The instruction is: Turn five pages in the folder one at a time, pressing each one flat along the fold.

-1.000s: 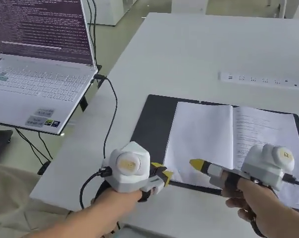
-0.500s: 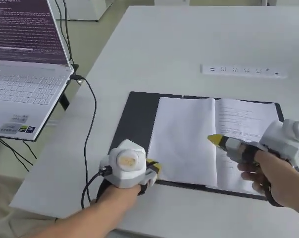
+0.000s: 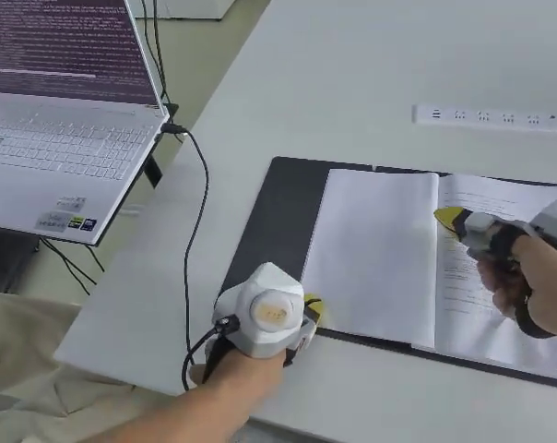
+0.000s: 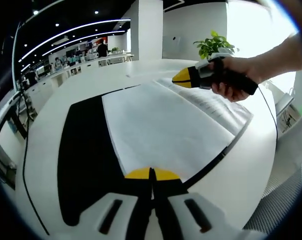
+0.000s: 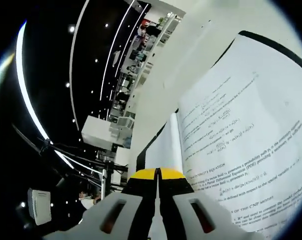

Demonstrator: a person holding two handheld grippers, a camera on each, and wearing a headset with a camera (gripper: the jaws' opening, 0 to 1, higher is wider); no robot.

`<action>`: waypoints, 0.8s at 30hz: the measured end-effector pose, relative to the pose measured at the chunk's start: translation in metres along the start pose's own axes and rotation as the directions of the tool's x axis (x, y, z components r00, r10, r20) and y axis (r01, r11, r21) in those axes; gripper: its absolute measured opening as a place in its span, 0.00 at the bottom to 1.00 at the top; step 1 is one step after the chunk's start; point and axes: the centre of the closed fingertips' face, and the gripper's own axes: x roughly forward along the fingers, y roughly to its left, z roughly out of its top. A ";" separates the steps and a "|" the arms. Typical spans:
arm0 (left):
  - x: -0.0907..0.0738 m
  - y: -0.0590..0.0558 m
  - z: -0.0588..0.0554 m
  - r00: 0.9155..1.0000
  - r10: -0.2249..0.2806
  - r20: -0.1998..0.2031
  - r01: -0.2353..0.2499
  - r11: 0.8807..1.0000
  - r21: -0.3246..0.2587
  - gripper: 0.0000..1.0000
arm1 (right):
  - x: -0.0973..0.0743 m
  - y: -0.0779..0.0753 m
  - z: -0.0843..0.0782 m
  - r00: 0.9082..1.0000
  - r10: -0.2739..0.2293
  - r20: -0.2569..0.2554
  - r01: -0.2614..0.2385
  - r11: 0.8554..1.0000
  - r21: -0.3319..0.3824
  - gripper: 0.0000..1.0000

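Since half a second ago, we log the right gripper (image 3: 444, 218) carried from the lower stretch of the fold to its upper stretch, yellow tips at the crease, jaws pressed together with nothing between them. Next item, the left gripper (image 3: 311, 309): at the near edge of the blank left page (image 3: 375, 249), jaws likewise closed and empty; we cannot tell whether it bears on the paper. We list the folder (image 3: 278, 212): black, lying open on the white table (image 3: 352, 83), with a printed page (image 3: 463, 286) on its right half. Also entered: an open laptop (image 3: 66, 101) beside the table's left edge, a black cable (image 3: 200, 203) trailing from it, and a power strip (image 3: 491, 117) beyond the folder.
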 end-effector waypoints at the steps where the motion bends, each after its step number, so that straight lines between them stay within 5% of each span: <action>1: 0.000 0.000 0.000 1.000 -0.002 -0.001 0.002 1.000 -0.002 0.00 | 0.005 0.001 0.005 1.000 0.016 0.012 -0.017 0.999 0.046 0.00; 12: 0.001 -0.001 0.001 1.000 -0.004 0.015 0.004 1.000 0.004 0.00 | 0.034 -0.018 0.008 0.999 -0.036 -0.009 0.037 0.988 0.153 0.00; 15: 0.001 -0.001 0.001 1.000 -0.006 0.019 0.006 1.000 0.007 0.00 | 0.042 -0.018 0.026 0.998 -0.028 0.061 0.016 0.980 0.196 0.00; 24: 0.001 -0.002 0.001 0.999 0.003 0.032 -0.003 1.000 0.011 0.00 | 0.058 -0.020 0.044 0.992 -0.045 0.121 0.014 0.968 0.250 0.00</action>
